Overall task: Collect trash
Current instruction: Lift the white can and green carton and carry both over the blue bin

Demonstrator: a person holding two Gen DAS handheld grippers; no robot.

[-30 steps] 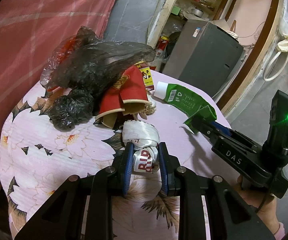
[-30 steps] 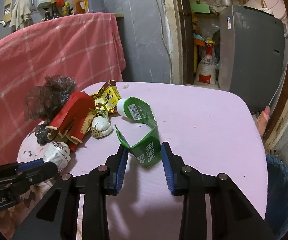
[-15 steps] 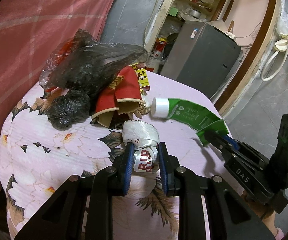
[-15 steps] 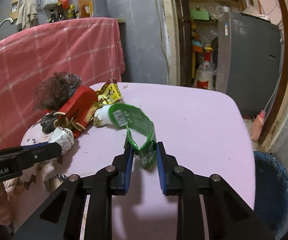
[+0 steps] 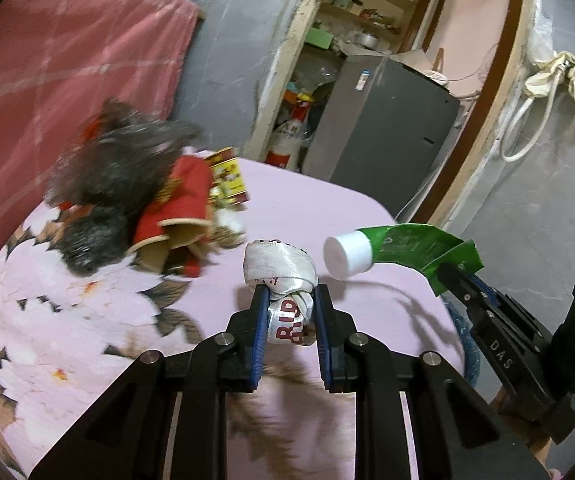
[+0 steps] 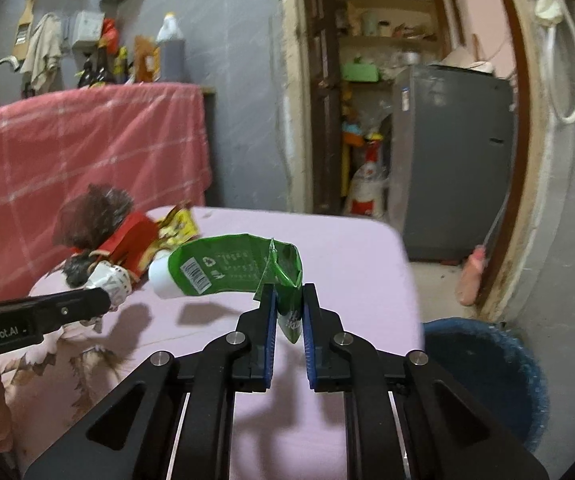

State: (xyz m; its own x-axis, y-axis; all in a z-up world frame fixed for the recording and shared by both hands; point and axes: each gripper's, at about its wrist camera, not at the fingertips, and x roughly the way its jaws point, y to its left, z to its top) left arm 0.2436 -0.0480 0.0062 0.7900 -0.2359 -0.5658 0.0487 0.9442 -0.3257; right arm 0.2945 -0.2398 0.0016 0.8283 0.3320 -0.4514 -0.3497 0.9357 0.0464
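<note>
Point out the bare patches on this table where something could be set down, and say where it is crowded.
Bare: the plain pink table top between the green tube and the far edge by the grey cabinet, and the floral cloth in front of the pile. Crowded: the corner by the pink curtain, where the black bag, red box and yellow wrapper sit.

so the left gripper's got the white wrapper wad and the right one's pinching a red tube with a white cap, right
Not quite: the tube is green, not red, as the right wrist view shows. Its white cap is right. The right gripper is closing on the tube's flattened end, and the left gripper does hold the white wrapper wad.
</note>
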